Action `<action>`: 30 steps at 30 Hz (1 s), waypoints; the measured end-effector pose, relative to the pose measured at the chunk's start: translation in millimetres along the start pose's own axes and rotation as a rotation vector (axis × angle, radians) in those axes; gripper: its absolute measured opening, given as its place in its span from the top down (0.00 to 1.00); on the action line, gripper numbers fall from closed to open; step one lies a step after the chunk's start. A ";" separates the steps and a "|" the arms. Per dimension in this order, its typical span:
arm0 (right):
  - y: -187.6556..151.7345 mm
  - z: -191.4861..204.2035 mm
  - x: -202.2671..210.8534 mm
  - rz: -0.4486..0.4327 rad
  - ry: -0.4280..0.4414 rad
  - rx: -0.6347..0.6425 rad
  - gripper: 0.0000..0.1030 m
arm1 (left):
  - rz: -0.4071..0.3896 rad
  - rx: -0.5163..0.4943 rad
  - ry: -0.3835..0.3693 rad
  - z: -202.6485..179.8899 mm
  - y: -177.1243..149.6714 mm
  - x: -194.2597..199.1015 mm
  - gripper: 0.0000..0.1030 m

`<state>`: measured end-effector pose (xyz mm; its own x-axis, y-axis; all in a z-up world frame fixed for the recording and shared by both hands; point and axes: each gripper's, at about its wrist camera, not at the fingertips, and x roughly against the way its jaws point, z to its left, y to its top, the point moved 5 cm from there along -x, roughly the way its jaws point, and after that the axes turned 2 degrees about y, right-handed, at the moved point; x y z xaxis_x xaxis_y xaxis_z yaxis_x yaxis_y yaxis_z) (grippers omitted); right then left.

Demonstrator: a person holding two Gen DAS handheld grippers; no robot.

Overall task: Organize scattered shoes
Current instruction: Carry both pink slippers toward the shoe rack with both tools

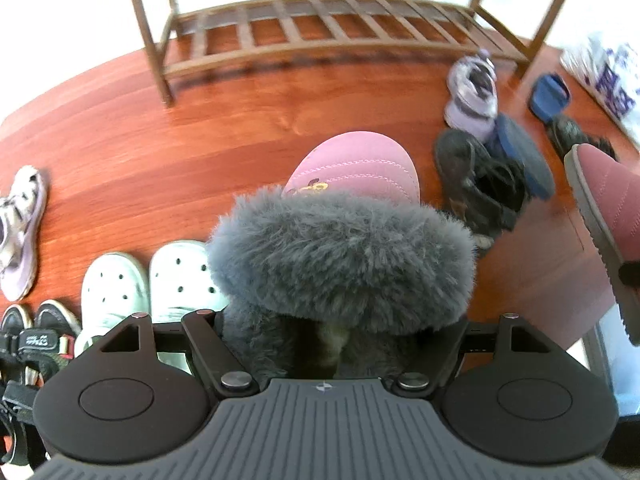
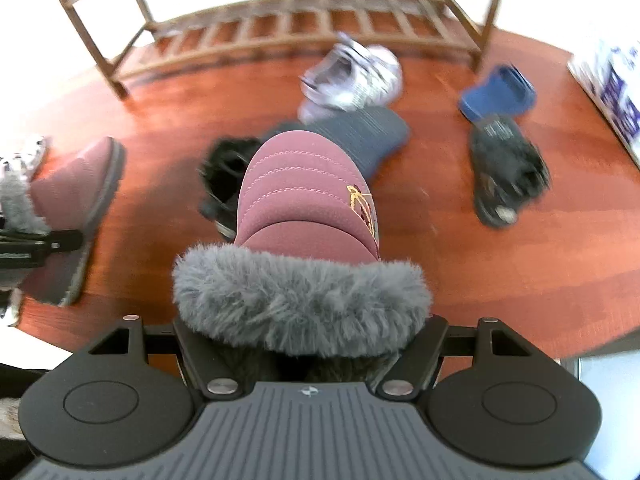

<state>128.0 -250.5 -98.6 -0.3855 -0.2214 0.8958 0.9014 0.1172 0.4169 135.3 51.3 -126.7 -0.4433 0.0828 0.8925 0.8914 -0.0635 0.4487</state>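
In the left wrist view, my left gripper (image 1: 344, 320) is shut on a pink slipper (image 1: 356, 168) with a thick grey fur cuff, held above the wooden floor. The fur hides the fingertips. My right gripper (image 2: 308, 332) is shut the same way on the matching pink slipper (image 2: 304, 192), toe pointing away, fur covering its fingertips too. Each slipper also shows in the other camera: the right-held one (image 1: 608, 208) at the right edge, sole side showing, and the left-held one (image 2: 76, 200) at the left edge.
A slatted wooden shoe rack (image 1: 320, 24) stands at the back. White clogs (image 1: 148, 280), black sandals (image 1: 36, 340) and a lilac sandal (image 1: 20, 232) lie at the left. A lilac sneaker (image 2: 356, 76), blue slides (image 2: 500, 92), a black sandal (image 2: 504, 168) and a box (image 2: 612, 92) lie at the right.
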 end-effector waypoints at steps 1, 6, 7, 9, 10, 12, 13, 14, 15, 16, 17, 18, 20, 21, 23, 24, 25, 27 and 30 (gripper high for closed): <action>6.5 6.9 0.6 -0.012 0.013 0.015 0.27 | 0.002 0.008 0.002 1.5 0.3 -0.9 0.27; 40.2 44.2 -8.8 -0.041 0.071 0.090 0.27 | -0.009 0.097 0.035 31.3 9.5 2.1 0.27; 46.4 51.6 -12.0 -0.044 0.081 0.103 0.27 | -0.017 0.121 0.042 42.3 12.6 3.2 0.27; 58.0 66.8 -20.9 -0.046 0.098 0.124 0.27 | -0.031 0.157 0.052 61.7 17.4 4.5 0.27; 64.3 76.2 -26.5 -0.046 0.106 0.133 0.27 | -0.036 0.170 0.056 70.0 18.7 4.7 0.27; 78.6 99.4 -40.4 -0.048 0.117 0.146 0.27 | -0.041 0.179 0.066 81.5 16.8 5.0 0.27; 85.5 110.6 -47.7 -0.050 0.123 0.151 0.27 | -0.045 0.181 0.078 92.4 20.8 2.8 0.27; 92.0 121.0 -55.3 -0.052 0.129 0.152 0.27 | -0.048 0.184 0.089 102.5 24.4 0.6 0.27; 97.2 130.1 -61.8 -0.053 0.133 0.150 0.28 | -0.048 0.187 0.094 108.6 26.7 -2.1 0.27; 101.4 138.8 -68.3 -0.052 0.135 0.147 0.28 | -0.049 0.190 0.100 114.7 28.9 -4.7 0.27; 105.9 146.8 -74.9 -0.051 0.137 0.143 0.27 | -0.049 0.193 0.105 120.9 31.2 -7.3 0.27; 110.3 154.3 -81.8 -0.047 0.139 0.135 0.28 | -0.048 0.196 0.111 127.2 33.7 -10.4 0.27; 120.7 172.6 -98.6 -0.041 0.145 0.119 0.28 | -0.041 0.201 0.118 142.2 41.2 -21.8 0.27; 125.1 179.0 -106.2 -0.038 0.144 0.113 0.28 | -0.034 0.208 0.117 149.2 45.0 -28.8 0.27; 136.8 195.8 -126.4 -0.028 0.138 0.096 0.28 | -0.020 0.219 0.115 158.4 50.7 -39.5 0.27; 141.5 202.4 -135.1 -0.023 0.138 0.087 0.28 | -0.013 0.224 0.114 161.4 53.0 -44.0 0.27; 146.3 209.0 -143.8 -0.017 0.137 0.079 0.28 | -0.007 0.232 0.111 165.3 56.1 -50.0 0.27; 154.1 219.8 -159.4 -0.008 0.136 0.067 0.28 | 0.007 0.245 0.107 172.7 62.4 -62.4 0.27; 164.2 236.9 -181.6 0.005 0.123 0.064 0.28 | 0.023 0.238 0.118 178.9 71.6 -81.4 0.27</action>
<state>299.3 38.3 -156.2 -0.3503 -0.3368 0.8740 0.8873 0.1795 0.4248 252.0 217.9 -175.5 -0.4183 -0.0334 0.9077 0.8921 0.1730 0.4175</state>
